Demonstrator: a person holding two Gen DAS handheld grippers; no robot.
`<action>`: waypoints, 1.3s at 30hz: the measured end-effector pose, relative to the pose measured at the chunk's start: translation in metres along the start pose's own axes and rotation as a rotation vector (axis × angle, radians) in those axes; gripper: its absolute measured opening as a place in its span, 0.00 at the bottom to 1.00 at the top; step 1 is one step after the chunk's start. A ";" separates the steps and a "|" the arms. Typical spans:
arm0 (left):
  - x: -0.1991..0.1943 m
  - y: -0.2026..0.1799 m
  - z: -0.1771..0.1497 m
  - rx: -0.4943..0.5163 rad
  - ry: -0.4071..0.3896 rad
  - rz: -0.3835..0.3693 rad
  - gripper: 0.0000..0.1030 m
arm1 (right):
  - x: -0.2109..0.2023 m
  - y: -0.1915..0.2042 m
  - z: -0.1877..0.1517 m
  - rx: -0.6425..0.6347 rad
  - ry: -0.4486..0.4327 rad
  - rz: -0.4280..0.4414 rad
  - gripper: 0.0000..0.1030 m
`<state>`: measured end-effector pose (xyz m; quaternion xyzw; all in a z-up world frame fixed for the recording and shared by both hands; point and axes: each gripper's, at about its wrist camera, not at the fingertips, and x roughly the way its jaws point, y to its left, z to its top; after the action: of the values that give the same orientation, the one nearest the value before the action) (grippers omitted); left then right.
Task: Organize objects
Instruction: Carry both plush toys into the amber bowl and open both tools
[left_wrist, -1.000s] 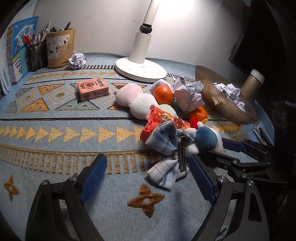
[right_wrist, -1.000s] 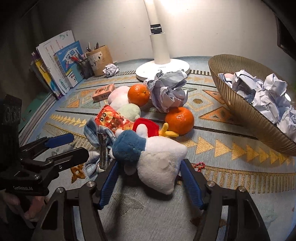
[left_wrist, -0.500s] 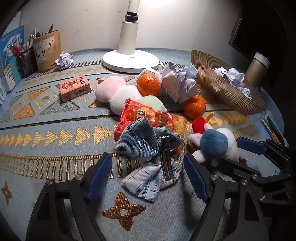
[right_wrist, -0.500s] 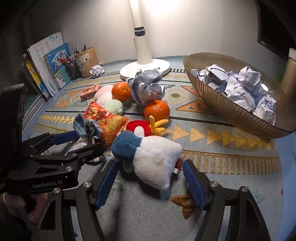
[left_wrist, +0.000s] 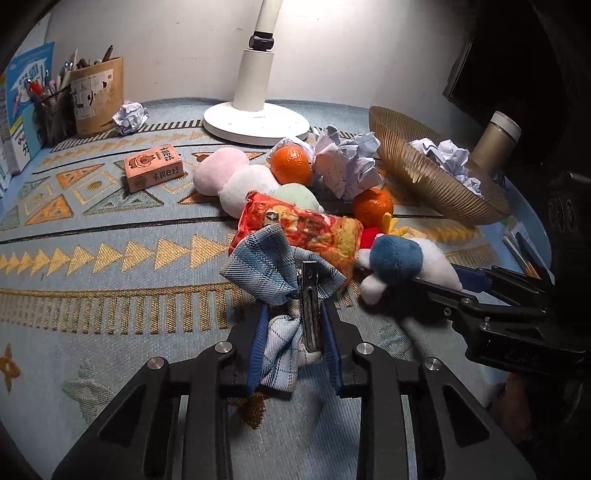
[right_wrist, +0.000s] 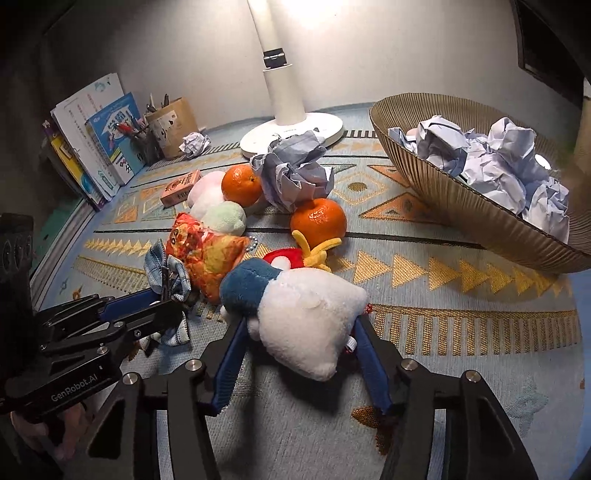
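Between my left gripper's blue pads sits the plaid bow clip, jaws drawn in narrow and pinching its lower tail and metal clasp. It's limp cloth, light, likely to sag, so I reckon the stiff clasp is the part to trust. On my right gripper the jaws are closing in on the white plush toy, pads at both flanks; I'd call it gripped, though the soft stuffing gives, so hold the body, not the blue head. Both things lie on the mat at the near end of the pile. Just beyond: a snack bag touching the bow, pastel plush balls, two oranges, a crumpled paper wad. Farther right, the ribbed bowl holding paper balls. The woven patterned mat looks grippy, no sliding. White lamp base, pen holder, books against a plain wall.
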<state>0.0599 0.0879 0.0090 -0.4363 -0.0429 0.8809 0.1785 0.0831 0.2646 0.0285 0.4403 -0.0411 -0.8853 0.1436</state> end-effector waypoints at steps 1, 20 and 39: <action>-0.002 0.000 0.000 0.001 -0.002 0.002 0.23 | -0.004 0.000 0.000 0.003 -0.010 0.001 0.53; -0.062 -0.066 0.078 0.143 -0.182 -0.069 0.22 | -0.156 -0.043 0.050 0.085 -0.352 -0.221 0.53; 0.060 -0.147 0.193 0.208 -0.155 -0.126 0.88 | -0.097 -0.173 0.107 0.365 -0.271 -0.312 0.68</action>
<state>-0.0839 0.2620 0.1167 -0.3427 0.0076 0.8986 0.2738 0.0162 0.4524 0.1341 0.3372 -0.1505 -0.9256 -0.0828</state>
